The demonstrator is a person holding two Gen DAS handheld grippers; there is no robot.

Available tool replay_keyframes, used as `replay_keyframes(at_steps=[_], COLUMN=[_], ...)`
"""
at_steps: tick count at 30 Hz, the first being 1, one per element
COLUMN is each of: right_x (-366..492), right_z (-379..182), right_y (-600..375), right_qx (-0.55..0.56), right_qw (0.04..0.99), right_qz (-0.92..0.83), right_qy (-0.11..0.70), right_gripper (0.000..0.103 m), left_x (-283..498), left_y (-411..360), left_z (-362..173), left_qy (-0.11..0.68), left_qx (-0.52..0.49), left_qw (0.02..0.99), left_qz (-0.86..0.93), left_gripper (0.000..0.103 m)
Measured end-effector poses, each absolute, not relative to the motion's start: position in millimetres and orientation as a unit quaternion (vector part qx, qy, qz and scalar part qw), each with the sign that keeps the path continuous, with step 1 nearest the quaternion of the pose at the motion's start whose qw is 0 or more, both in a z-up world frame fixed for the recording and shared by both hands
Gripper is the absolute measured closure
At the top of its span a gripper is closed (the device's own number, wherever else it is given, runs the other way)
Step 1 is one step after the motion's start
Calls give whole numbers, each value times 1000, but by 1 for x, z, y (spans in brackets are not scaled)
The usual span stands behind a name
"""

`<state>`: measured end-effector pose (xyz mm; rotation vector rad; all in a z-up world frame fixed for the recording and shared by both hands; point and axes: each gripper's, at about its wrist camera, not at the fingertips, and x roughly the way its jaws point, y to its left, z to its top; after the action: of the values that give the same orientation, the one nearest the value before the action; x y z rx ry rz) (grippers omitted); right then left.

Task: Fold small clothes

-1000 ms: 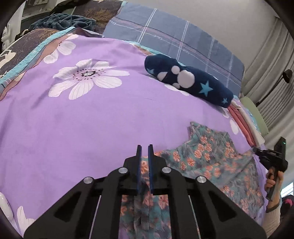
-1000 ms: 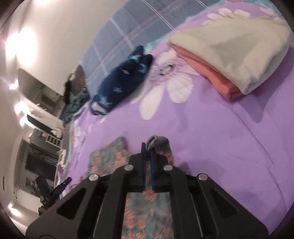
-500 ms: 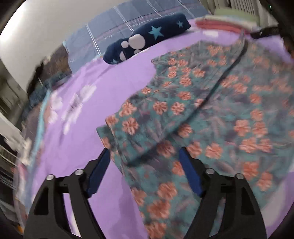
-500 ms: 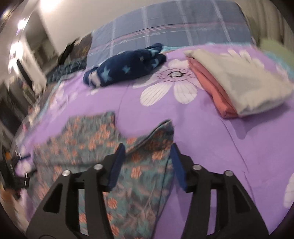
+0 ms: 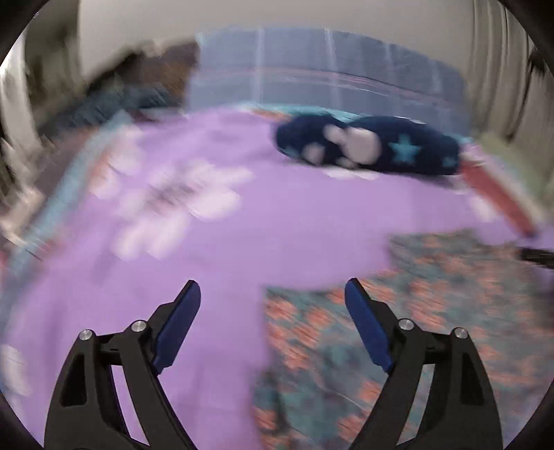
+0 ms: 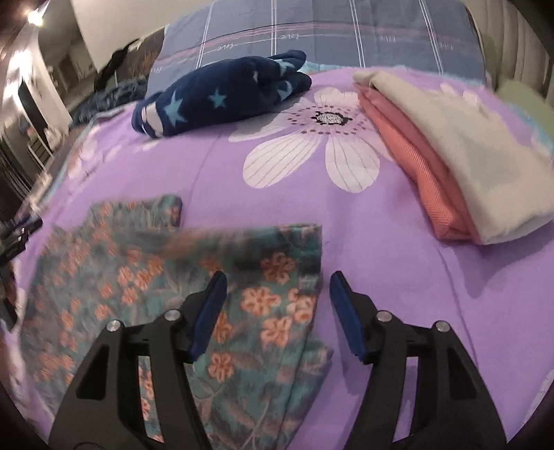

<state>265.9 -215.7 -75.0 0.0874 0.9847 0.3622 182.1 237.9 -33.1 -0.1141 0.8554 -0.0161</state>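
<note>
Opening both tools over floral garment [image 6: 263, 311]; nothing gripped.

Home bedroom: bed w/ purple floral sheet [image 6: 398, 263], plaid pillow [image 6: 346, 31], folded laundry [image 6: 450, 152].

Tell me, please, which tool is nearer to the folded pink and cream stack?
Right. The right tool opens above the floral garment beside the stack; the left tool opens beyond its far edge.

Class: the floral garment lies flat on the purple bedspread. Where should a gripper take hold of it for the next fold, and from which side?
Probably the floral garment at its far right corner, where the edges meet. Come from above with the right gripper, its jaws opening, nothing gripped, one finger sliding under the edge.
</note>
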Motion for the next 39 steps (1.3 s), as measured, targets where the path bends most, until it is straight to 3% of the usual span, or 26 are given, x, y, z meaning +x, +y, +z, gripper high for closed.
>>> replay_keyframes(at_steps=[4, 5, 6, 8, 9, 12, 21, 24, 28, 30, 32, 33, 37, 39], right_x=[275, 277, 278, 282, 282, 276, 263, 284, 301, 294, 279, 269, 230, 210], right_z=[-77, -76, -76, -77, -76, -64, -4, -18, -60, -70, -72, -72, -68, -66], right_y=[-225, -227, -228, -227, -226, -224, -232, -224, -222, -229, -239, -245, -267, -277], right_qx=[93, 104, 113, 124, 126, 121, 136, 112, 110, 126, 132, 133, 135, 131], right_qw=[855, 853, 851, 845, 843, 852, 892, 896, 878, 871, 871, 872, 873, 873], right_qz=[193, 194, 197, 206, 209, 214, 225, 189, 147, 146, 145, 144, 144, 140], right_qy=[473, 473, 473, 477, 479, 463, 368, 386, 442, 452, 450, 448, 445, 448], right_gripper=[51, 53, 61, 83, 96, 97, 98, 97, 88, 88, 79, 73, 73, 73], left_x=[188, 190, 191, 195, 192, 182, 183, 208, 219, 206, 191, 181, 150, 136], left_y=[239, 239, 240, 248, 247, 237, 224, 229, 224, 220, 214, 209, 171, 136], left_z=[-61, -67, -69, -70, -66, -47, 4, -16, -50, -52, -46, -40, -19, -11], left_qy=[464, 466, 467, 459, 443, 407, 355, 385, 435, 431, 422, 413, 399, 397], left_qx=[-98, -104, -113, -162, -171, -135, -65, -66, -44, -39, -35, -33, -21, -9], left_qw=[878, 877, 875, 871, 877, 900, 931, 920, 899, 901, 905, 909, 911, 907], left_qz=[-57, -54, -59, -73, -71, -76, -55, -43, -24, -31, -39, -47, -103, -141], left_gripper=[21, 35, 67, 101, 101, 101, 101, 100, 96, 80, 68, 64, 62, 50])
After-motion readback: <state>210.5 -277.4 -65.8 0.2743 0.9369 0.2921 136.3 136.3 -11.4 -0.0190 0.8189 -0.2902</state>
